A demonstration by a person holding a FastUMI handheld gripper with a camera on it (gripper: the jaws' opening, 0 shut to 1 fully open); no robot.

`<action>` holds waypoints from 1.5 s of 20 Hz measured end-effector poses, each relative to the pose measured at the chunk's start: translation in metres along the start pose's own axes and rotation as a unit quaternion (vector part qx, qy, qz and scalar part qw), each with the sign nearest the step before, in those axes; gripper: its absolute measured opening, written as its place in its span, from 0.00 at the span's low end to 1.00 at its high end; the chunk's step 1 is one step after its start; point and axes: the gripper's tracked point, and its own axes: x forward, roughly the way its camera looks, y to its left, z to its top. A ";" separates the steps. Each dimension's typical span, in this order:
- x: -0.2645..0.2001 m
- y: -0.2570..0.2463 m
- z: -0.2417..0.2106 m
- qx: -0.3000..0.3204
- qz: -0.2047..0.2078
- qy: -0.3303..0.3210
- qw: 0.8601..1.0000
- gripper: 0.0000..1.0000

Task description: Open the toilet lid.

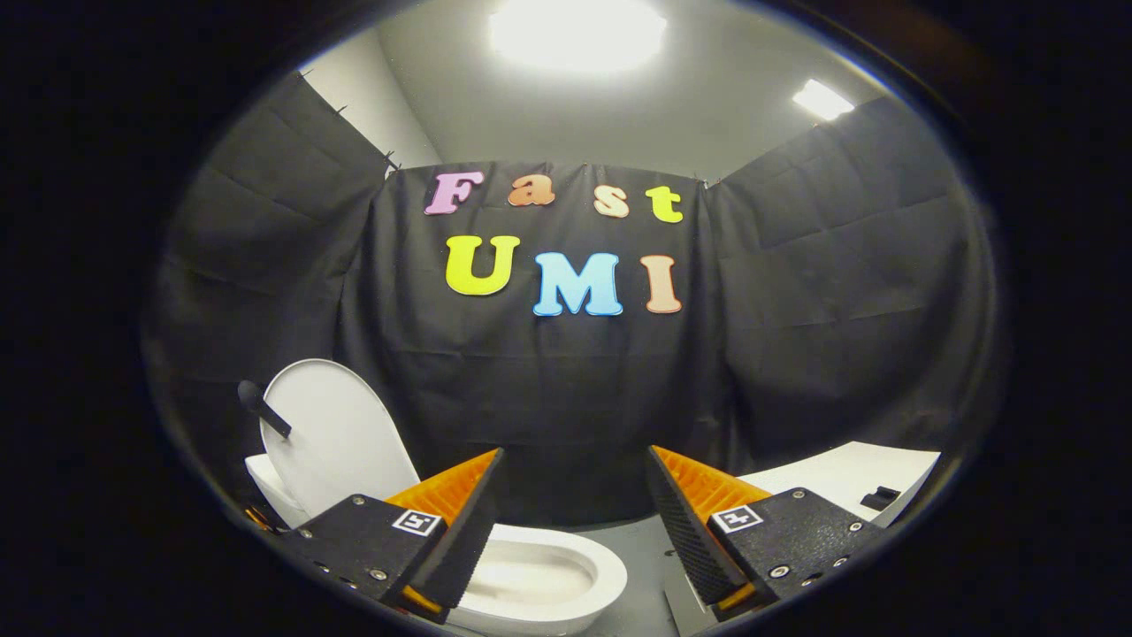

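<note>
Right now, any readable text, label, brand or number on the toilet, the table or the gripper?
Toilet bowl, raised lid: none.
White table: none; small dark item on it is too small to tell.
Gripper, fingers open, holding nothing: a square coded marker on each side, a pattern, no words.

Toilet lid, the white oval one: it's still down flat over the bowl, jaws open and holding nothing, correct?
Not quite. The gripper view shows the white oval toilet lid standing raised behind the white ceramic bowl, not down over it. The rest holds: the gripper has its jaws open and holds nothing.
</note>
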 end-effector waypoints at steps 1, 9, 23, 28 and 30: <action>-0.003 -0.008 -0.007 -0.005 -0.009 0.000 1.000 0.95; -0.007 0.000 -0.053 -0.047 0.010 0.028 0.998 0.95; -0.011 -0.002 -0.068 -0.032 0.010 0.051 0.998 0.95; -0.011 -0.003 -0.068 -0.025 0.008 0.055 0.998 0.95; -0.010 -0.006 -0.071 -0.022 0.005 0.059 0.998 0.95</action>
